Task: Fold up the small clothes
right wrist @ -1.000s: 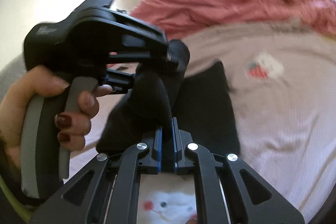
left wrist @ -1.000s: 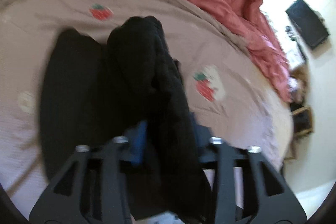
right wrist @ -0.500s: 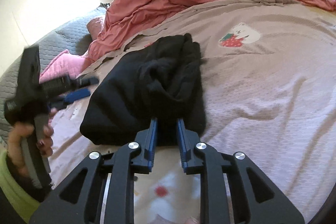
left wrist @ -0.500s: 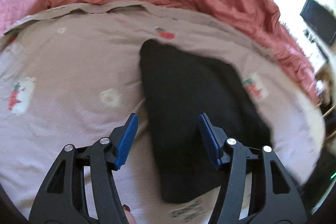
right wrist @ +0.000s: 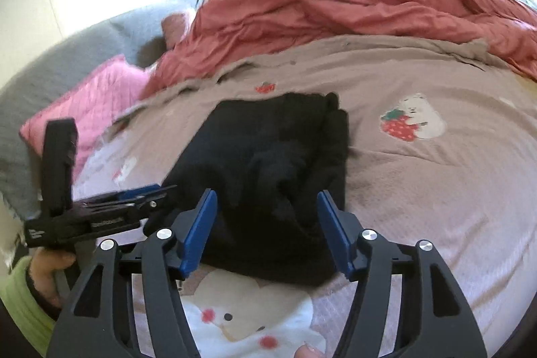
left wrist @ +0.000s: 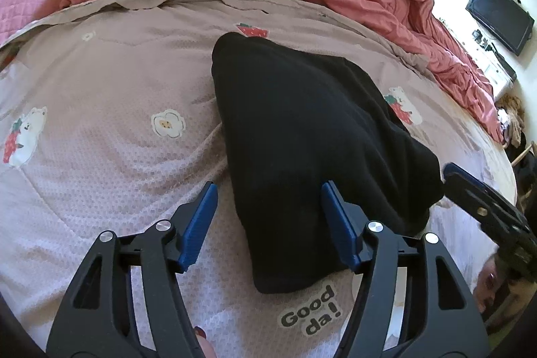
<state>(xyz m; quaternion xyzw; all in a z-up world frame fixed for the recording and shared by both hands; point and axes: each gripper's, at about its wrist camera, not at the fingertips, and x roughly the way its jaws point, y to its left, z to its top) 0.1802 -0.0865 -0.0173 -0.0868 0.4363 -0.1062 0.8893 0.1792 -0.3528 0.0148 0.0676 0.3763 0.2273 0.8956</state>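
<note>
Both grippers, left gripper [left wrist: 268, 220] and right gripper [right wrist: 266, 227], have just opened and released the black garment [left wrist: 312, 136]; it now lies folded on the bed [left wrist: 100, 176].

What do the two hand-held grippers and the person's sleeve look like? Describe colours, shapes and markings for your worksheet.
Both the left gripper and the right gripper have black plastic frames with triangular cut-outs, silver round screw heads and flat blue pads lining the jaws. In the right wrist view, the left gripper's black body carries small white lettering, too blurred to read. The sleeve is lime green.
</note>
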